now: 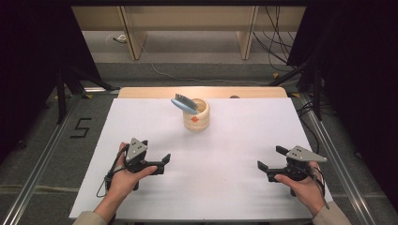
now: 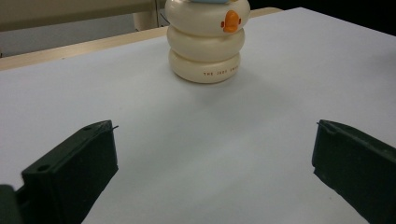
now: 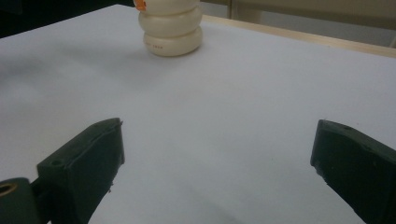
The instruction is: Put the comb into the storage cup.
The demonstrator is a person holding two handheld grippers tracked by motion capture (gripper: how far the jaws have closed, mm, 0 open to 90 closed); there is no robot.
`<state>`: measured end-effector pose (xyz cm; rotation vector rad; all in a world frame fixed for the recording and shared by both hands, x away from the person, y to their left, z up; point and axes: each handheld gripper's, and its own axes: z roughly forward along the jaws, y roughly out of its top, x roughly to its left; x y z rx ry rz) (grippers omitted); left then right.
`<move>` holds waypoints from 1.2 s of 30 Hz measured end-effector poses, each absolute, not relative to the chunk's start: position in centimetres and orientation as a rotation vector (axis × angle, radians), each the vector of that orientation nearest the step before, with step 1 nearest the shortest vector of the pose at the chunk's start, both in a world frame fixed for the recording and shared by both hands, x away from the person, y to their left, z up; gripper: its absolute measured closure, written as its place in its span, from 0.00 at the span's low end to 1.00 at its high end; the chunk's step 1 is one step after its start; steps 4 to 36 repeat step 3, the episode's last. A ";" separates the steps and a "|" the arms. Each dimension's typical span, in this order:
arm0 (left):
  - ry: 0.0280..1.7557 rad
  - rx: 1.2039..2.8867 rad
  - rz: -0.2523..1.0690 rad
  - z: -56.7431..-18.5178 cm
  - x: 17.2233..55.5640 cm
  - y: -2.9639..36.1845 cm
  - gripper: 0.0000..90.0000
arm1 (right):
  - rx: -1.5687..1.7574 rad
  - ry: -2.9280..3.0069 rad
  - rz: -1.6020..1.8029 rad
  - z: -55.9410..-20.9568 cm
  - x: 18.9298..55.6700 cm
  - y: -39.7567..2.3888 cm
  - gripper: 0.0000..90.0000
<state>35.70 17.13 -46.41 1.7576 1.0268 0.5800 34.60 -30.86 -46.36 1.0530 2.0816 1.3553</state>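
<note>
A cream ribbed holder (image 1: 196, 116) with an orange mark stands upright toward the back middle of the white table sheet (image 1: 234, 136). A blue brush (image 1: 183, 104) leans out of its top to the left. My left gripper (image 1: 156, 150) rests at the front left, open and empty, jaws pointing right and toward the holder. My right gripper (image 1: 268, 157) sits at the front right, open and empty, jaws pointing left. The left gripper view has the holder (image 2: 205, 42) ahead beyond the wide-apart jaws of the left gripper (image 2: 215, 154). Past the right gripper (image 3: 217, 154), the holder (image 3: 172, 29) is far off to the left.
A bare wooden strip (image 1: 202, 92) runs along the table's far edge. Behind it are wooden furniture legs (image 1: 133, 37), loose cables (image 1: 274, 42) and dark stand legs (image 1: 61, 93). A "5" (image 1: 80, 127) is marked on the floor at the left.
</note>
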 end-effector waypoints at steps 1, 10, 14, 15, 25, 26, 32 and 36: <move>1.026 1.758 0.579 -46.4 35.7 17.1 0.00 | 1.051 2.081 1.355 -46.4 34.6 -30.9 0.04; 1.026 1.760 0.580 -46.4 35.7 17.1 0.00 | 1.050 2.080 1.360 -46.4 34.6 -30.9 0.05; 1.026 1.760 0.580 -46.4 35.7 17.1 0.00 | 1.050 2.080 1.360 -46.4 34.6 -30.9 0.05; 1.026 1.760 0.580 -46.4 35.7 17.1 0.00 | 1.050 2.080 1.360 -46.4 34.6 -30.9 0.05; 1.026 1.760 0.580 -46.4 35.7 17.1 0.00 | 1.050 2.080 1.360 -46.4 34.6 -30.9 0.05; 1.026 1.760 0.580 -46.4 35.7 17.1 0.00 | 1.050 2.080 1.360 -46.4 34.6 -30.9 0.05; 1.026 1.760 0.580 -46.4 35.7 17.1 0.00 | 1.050 2.080 1.360 -46.4 34.6 -30.9 0.05; 1.026 1.760 0.580 -46.4 35.7 17.1 0.00 | 1.050 2.080 1.360 -46.4 34.6 -30.9 0.05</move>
